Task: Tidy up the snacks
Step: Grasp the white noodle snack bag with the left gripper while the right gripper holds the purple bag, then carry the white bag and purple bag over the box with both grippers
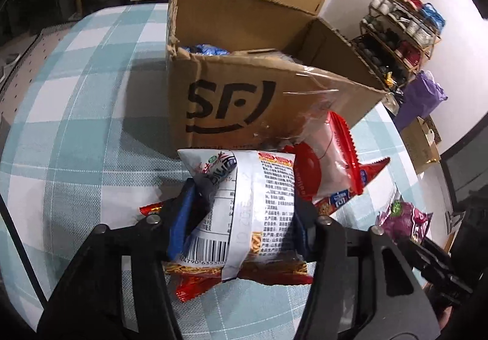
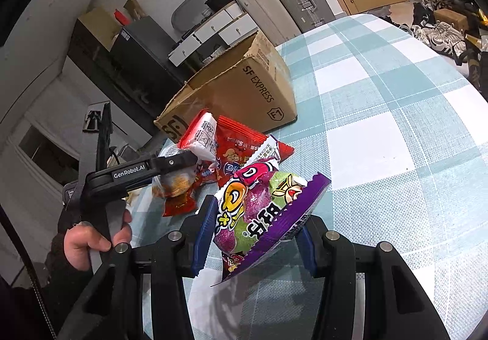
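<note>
Snacks clamped: left gripper (image 1: pixel 241 218) pinches noodle packet (image 1: pixel 244 211) (front hidden), right gripper (image 2: pixel 253 236) purple bag (image 2: pixel 259 211).

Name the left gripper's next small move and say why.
Probably lift. The left gripper looks clamped on the white noodle packet, which lies on the table just in front of the open box. Raising it clears the box wall for a drop inside.
</note>
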`<state>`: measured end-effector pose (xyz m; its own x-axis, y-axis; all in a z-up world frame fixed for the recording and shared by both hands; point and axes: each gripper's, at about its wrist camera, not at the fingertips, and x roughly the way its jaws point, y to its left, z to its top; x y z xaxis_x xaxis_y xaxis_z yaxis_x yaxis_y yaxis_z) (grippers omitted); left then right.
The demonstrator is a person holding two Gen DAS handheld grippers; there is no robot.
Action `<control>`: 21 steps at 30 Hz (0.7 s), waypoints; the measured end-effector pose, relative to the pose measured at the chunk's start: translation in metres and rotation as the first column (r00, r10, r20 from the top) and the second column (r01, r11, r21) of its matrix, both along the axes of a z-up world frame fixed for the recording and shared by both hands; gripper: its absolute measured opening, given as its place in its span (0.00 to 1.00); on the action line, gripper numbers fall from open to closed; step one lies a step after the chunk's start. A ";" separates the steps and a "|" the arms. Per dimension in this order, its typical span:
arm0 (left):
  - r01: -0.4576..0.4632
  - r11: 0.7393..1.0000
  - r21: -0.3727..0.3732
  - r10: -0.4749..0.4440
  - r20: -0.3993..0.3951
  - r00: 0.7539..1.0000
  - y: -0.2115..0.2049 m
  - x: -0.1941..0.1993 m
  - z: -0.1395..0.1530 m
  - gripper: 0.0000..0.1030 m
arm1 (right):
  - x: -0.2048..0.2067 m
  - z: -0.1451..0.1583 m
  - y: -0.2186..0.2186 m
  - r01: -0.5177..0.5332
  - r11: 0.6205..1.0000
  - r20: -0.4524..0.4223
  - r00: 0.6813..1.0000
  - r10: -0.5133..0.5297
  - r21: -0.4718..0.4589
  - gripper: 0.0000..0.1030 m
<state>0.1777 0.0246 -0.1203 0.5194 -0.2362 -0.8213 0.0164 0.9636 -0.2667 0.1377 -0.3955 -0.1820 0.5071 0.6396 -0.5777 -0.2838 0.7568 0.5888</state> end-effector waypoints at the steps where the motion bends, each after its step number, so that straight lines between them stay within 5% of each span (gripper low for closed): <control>1: 0.015 1.000 0.001 -0.015 0.014 1.000 0.000 -0.002 0.001 0.44 | -0.001 0.001 0.000 0.000 1.000 0.000 1.000 0.000 -0.002 0.47; 21: 0.041 0.999 -0.009 -0.041 0.085 0.996 0.009 -0.035 0.023 0.42 | -0.007 0.016 -0.001 0.016 1.000 0.036 0.999 -0.016 -0.008 0.47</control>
<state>0.1426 0.0338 -0.0969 0.5764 -0.2675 -0.7721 0.0788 0.9587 -0.2733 0.1303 -0.3962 -0.1655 0.5382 0.6262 -0.5641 -0.2924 0.7665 0.5719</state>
